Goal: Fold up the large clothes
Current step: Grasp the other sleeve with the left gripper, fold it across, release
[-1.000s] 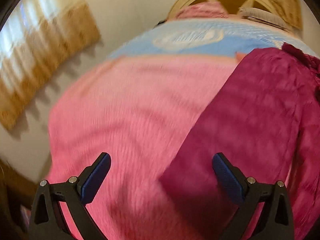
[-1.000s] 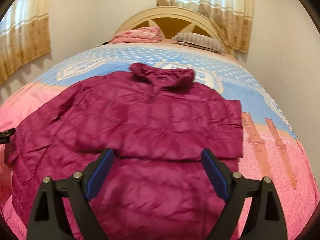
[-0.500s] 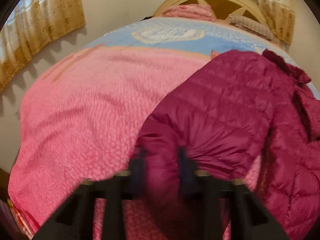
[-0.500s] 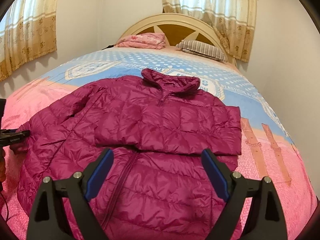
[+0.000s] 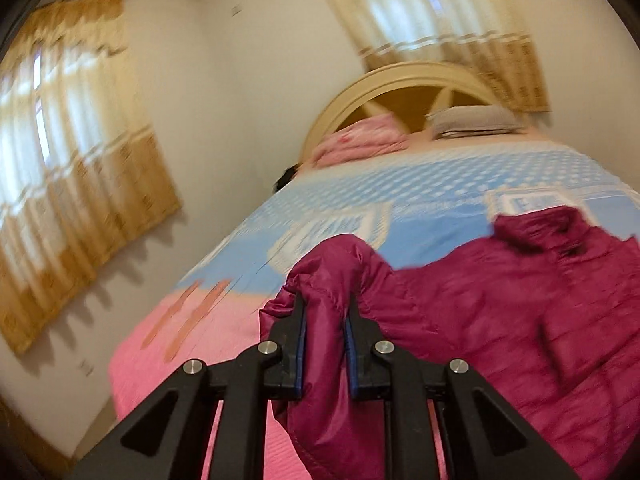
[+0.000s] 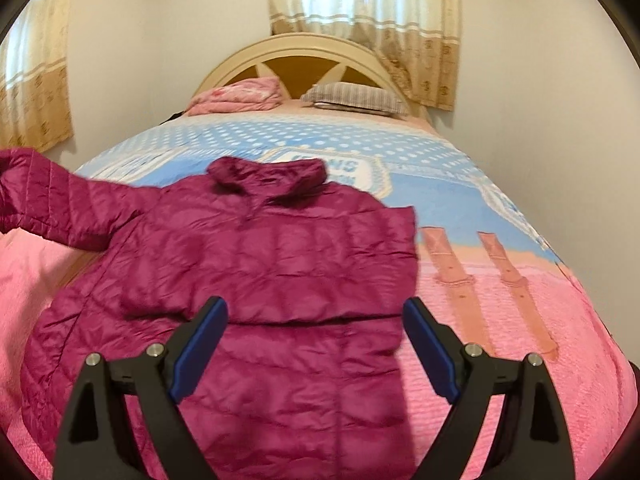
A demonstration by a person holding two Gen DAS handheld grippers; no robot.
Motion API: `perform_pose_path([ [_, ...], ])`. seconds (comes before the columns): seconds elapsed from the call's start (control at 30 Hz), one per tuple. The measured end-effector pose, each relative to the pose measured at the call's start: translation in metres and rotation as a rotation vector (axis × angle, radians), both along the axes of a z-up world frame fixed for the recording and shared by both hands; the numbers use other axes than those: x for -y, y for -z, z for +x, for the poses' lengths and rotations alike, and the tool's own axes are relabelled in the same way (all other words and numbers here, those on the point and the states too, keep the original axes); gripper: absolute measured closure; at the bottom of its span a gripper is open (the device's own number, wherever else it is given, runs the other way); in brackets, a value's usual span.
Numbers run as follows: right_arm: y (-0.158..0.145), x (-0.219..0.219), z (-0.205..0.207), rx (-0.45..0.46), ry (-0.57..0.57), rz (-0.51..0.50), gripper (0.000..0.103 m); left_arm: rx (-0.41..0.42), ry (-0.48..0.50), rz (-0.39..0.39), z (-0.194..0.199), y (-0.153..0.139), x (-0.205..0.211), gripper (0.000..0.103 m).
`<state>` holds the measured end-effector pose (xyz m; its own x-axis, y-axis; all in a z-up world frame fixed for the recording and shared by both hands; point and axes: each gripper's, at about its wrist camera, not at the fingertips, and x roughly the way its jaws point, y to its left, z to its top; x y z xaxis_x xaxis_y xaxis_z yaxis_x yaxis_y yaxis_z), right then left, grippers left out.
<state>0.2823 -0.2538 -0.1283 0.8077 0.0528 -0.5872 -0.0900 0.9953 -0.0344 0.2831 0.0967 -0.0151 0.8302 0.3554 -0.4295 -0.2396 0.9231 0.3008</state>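
A magenta quilted jacket [image 6: 280, 264] lies front up on the bed, collar toward the headboard, with its right-hand sleeve folded across the chest. My left gripper [image 5: 326, 304] has the other sleeve's cuff [image 5: 332, 264] between its blue pads; the jaws are closing and press on the fabric. In the right wrist view that sleeve [image 6: 44, 200] hangs lifted off the bed at the left edge. My right gripper [image 6: 316, 312] hovers open over the jacket's lower half, with nothing between its fingers.
The bed cover [image 6: 500, 312] is pink near me and blue with white dots farther back. A folded pink blanket [image 6: 240, 94] and a striped pillow [image 6: 356, 98] lie by the cream headboard [image 6: 304, 46]. Walls and curtains [image 5: 80, 168] stand close on both sides.
My left gripper went from wide open over the bed to closed on the sleeve cuff, then rose and lifted the sleeve. The right gripper stayed open and shifted slightly.
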Motion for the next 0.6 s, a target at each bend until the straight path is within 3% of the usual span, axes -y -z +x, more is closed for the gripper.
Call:
perform_pose_path([
  [0.27,-0.001,0.051,0.004,-0.003,0.096,0.018,0.012,-0.033,0.204,-0.014,0.023,0.019,0.121,0.087],
  [0.33,0.0,0.063,0.006,-0.006,0.121,0.027,0.012,-0.037,0.272,-0.014,0.027,0.03,0.159,0.082],
  [0.4,0.002,0.073,0.007,-0.013,0.139,0.036,0.012,-0.046,0.327,0.002,0.03,0.037,0.19,0.058],
  [0.47,0.006,0.08,0.008,-0.026,0.155,0.039,0.012,-0.028,0.34,0.016,0.028,0.039,0.21,0.01],
  [0.53,0.011,0.082,0.01,-0.042,0.155,0.04,0.012,0.025,0.326,0.027,0.025,0.036,0.219,0.006],
  [0.6,0.015,0.084,0.012,-0.058,0.15,0.042,0.012,0.025,0.314,0.016,0.029,0.035,0.216,0.005],
])
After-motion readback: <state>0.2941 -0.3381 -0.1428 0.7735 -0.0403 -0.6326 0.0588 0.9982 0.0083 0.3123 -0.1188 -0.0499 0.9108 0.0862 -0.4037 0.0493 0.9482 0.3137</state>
